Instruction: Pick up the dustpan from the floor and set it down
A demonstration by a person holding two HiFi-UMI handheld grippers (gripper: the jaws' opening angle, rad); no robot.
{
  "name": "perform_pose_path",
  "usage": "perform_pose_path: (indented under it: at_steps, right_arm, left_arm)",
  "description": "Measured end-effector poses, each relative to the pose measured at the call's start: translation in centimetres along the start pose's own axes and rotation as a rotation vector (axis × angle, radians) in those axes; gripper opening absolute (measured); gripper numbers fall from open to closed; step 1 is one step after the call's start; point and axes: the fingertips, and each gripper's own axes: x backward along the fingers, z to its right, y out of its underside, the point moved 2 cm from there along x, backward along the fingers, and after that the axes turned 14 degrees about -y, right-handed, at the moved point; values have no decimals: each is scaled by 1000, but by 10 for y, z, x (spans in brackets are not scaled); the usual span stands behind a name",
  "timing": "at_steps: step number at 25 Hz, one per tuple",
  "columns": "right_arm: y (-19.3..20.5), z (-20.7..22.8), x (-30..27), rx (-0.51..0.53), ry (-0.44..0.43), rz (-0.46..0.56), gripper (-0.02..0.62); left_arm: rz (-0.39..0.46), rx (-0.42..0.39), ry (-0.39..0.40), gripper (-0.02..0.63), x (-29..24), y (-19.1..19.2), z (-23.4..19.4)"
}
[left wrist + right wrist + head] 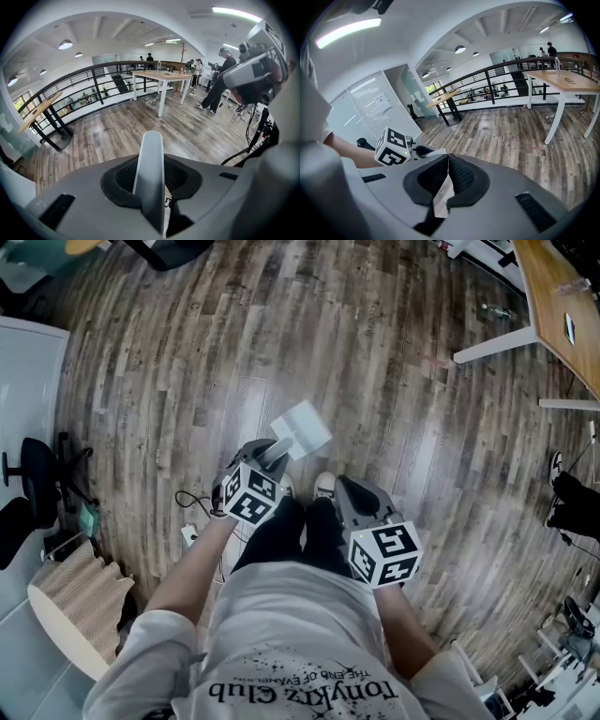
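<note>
Head view: left gripper [273, 458] holds dustpan [303, 428].

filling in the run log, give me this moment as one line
left tool: shut on dustpan, held above floor | right tool: shut, empty

i stand on a worn wood plank floor [375, 362]. ahead of me are a wooden table [159, 75] on white legs, a black railing [96, 86] and round ceiling lights [65, 44]. a black office chair [37, 470] sits to my left.
</note>
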Motion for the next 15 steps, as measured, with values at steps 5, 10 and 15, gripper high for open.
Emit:
perform_pose_path:
  at_steps: [5, 10, 15]
  right_arm:
    - [1, 2, -2, 0, -4, -1, 25]
    - [1, -2, -8, 2, -12, -2, 25]
    - [-1, -7, -9, 7, -19, 1, 25]
  left_arm:
    - [-35, 6, -3, 123, -2, 8, -1]
    - [-44, 8, -5, 123, -1, 14, -4]
    - [-58, 6, -10, 124, 1, 15, -6]
